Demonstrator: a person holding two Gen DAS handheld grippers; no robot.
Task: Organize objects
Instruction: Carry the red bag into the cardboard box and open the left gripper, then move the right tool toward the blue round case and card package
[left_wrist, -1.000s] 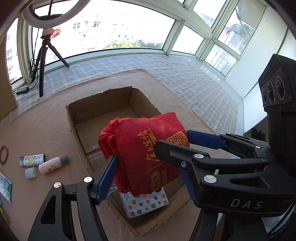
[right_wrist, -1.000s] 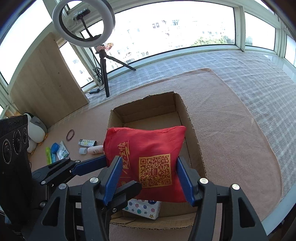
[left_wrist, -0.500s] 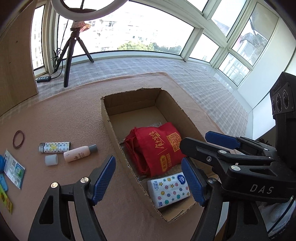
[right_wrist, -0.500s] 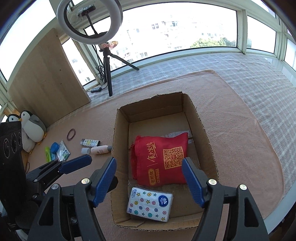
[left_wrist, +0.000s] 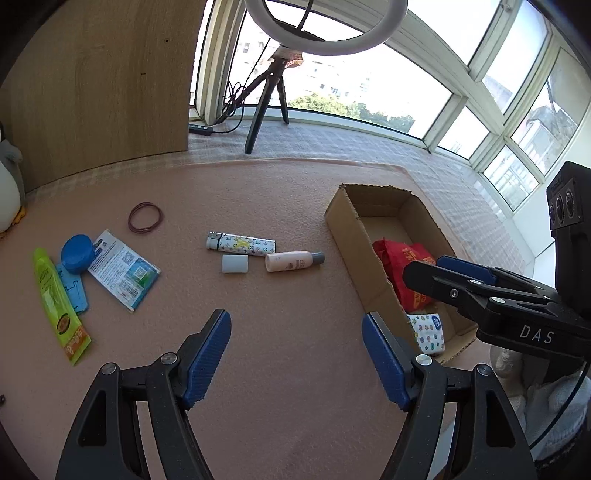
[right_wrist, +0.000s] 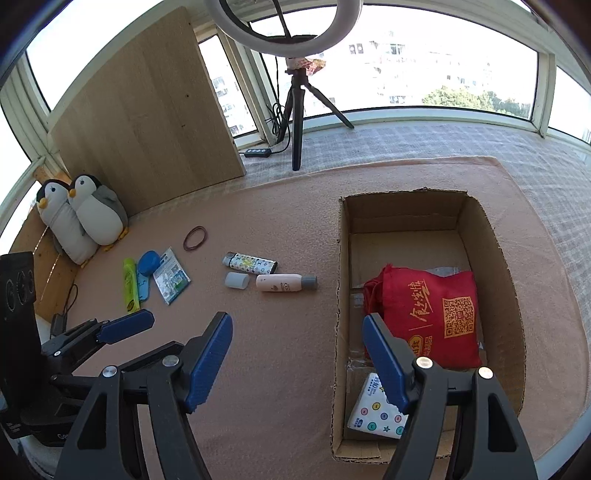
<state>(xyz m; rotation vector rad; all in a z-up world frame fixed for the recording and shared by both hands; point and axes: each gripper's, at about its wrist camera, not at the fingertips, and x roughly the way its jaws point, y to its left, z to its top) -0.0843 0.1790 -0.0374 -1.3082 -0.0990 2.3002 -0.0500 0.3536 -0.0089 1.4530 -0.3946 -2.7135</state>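
Observation:
The cardboard box (right_wrist: 343, 280) stands on the pink mat, holding a red bag (right_wrist: 432, 314) and a patterned tissue pack (right_wrist: 376, 410). Left of the box lie a pink bottle (left_wrist: 291, 261), a patterned lighter (left_wrist: 240, 243), a white cap (left_wrist: 235, 264), rubber bands (left_wrist: 145, 222), a blue round case (left_wrist: 77, 248), a leaflet packet (left_wrist: 123, 269) and a green tube (left_wrist: 59, 310). My left gripper (left_wrist: 295, 325) hangs open and empty above bare mat, short of the bottle. My right gripper (right_wrist: 297, 325) is open and empty by the box's left wall.
Two plush penguins (right_wrist: 85, 218) sit at the far left against a wooden board (right_wrist: 147, 110). A ring light on a tripod (right_wrist: 299, 125) stands beyond the mat, with a cable and remote beside it. A checked floor surrounds the mat.
Both grippers held the red bag over the box, then let go; it now lies inside. Both have pulled back, and the left has swung left toward the loose items.

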